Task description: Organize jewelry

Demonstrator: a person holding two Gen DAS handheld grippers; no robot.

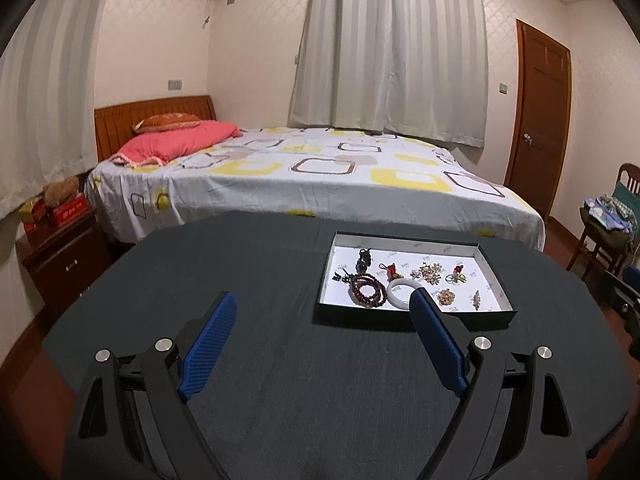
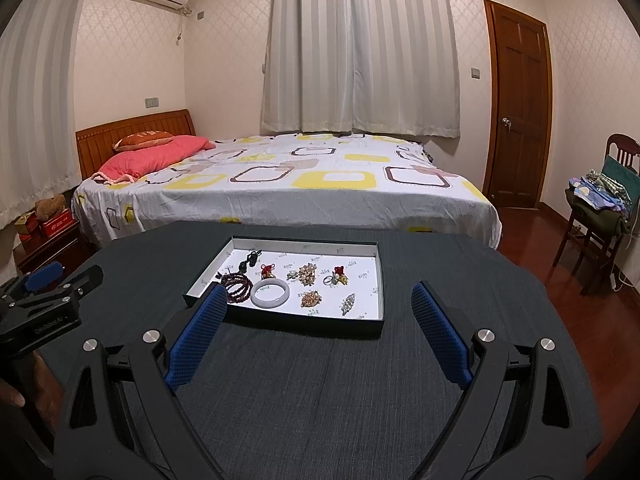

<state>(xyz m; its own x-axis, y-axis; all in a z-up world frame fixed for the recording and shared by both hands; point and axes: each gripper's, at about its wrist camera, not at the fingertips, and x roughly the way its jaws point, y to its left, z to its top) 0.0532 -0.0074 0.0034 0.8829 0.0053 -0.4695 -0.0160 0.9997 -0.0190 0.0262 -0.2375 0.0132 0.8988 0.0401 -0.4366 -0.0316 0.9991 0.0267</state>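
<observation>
Right wrist view: both hand-held grippers are spread wide and hold nothing.
The right hand-held gripper (image 2: pixel 320 304) and left hand-held gripper (image 1: pixel 324 312) hang above the dark desk (image 2: pixel 320 392); the jewelry lies in a shallow tray (image 2: pixel 304 245), with a white bangle (image 2: pixel 269 293) beside dark red beads (image 2: pixel 237 282).

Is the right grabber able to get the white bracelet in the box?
Probably yes. The right gripper is open and empty, facing the box. The white bracelet lies flat near the low front wall with nothing over it, though dark red beads sit right beside it.
</observation>
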